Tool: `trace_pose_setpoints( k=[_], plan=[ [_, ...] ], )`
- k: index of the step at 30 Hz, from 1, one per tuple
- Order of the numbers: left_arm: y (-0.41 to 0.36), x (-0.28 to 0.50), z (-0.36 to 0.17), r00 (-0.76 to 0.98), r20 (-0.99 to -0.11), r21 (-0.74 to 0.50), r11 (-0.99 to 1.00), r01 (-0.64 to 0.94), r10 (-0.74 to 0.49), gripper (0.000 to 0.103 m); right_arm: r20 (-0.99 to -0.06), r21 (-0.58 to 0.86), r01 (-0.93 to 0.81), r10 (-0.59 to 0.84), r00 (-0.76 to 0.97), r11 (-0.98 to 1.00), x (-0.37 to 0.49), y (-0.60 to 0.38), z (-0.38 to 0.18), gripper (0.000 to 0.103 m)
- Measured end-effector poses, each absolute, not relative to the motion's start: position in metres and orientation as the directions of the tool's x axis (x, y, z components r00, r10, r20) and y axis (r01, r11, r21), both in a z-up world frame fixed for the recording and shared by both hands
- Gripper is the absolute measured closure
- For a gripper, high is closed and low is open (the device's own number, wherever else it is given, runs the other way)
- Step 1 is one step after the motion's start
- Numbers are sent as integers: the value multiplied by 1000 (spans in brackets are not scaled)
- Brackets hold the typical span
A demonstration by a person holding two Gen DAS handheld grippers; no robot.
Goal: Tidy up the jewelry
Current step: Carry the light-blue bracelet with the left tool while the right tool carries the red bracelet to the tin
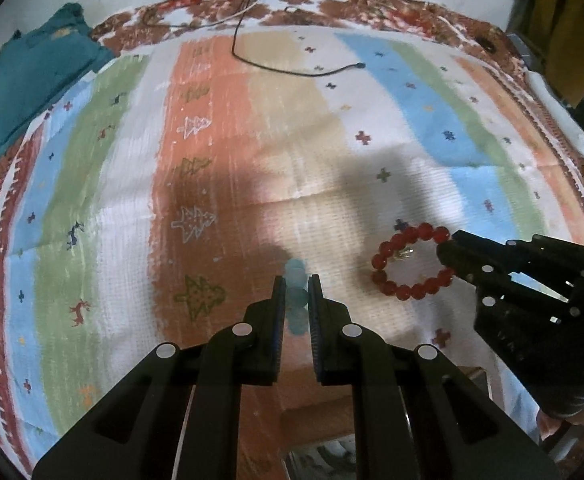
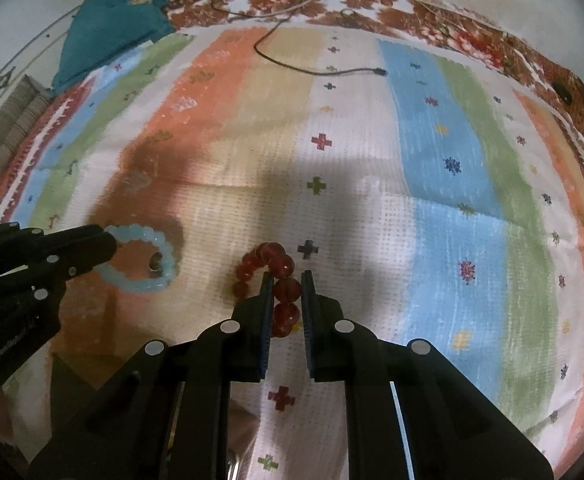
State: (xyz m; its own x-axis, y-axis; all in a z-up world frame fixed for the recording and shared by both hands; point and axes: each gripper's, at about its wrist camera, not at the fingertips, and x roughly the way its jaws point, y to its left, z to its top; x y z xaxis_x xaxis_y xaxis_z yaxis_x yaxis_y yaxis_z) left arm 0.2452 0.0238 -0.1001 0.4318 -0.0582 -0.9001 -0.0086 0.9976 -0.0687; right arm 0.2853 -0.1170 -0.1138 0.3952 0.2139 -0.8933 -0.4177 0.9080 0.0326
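Nearest, the red bead bracelet (image 2: 281, 292) is pinched at one side between the pads of the right gripper (image 2: 284, 280), so the rest of the loop hangs or rests on the striped bedspread (image 2: 372, 152). Beside it, the pale blue bracelet (image 2: 147, 260) is clamped likewise by the left gripper (image 1: 296, 284), seemingly so both can be carried off together. Farther back, a black cable (image 1: 292, 68) and a teal cloth (image 1: 39, 76) are left untouched.
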Motion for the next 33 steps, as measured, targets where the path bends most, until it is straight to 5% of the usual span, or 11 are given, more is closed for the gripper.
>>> trace_pose_setpoints(
  k=[33],
  plan=[
    [20, 189, -43, 547, -832, -116, 993, 3, -98, 92, -787, 82, -470, 347, 511, 879, 216, -130, -47, 89]
  ],
)
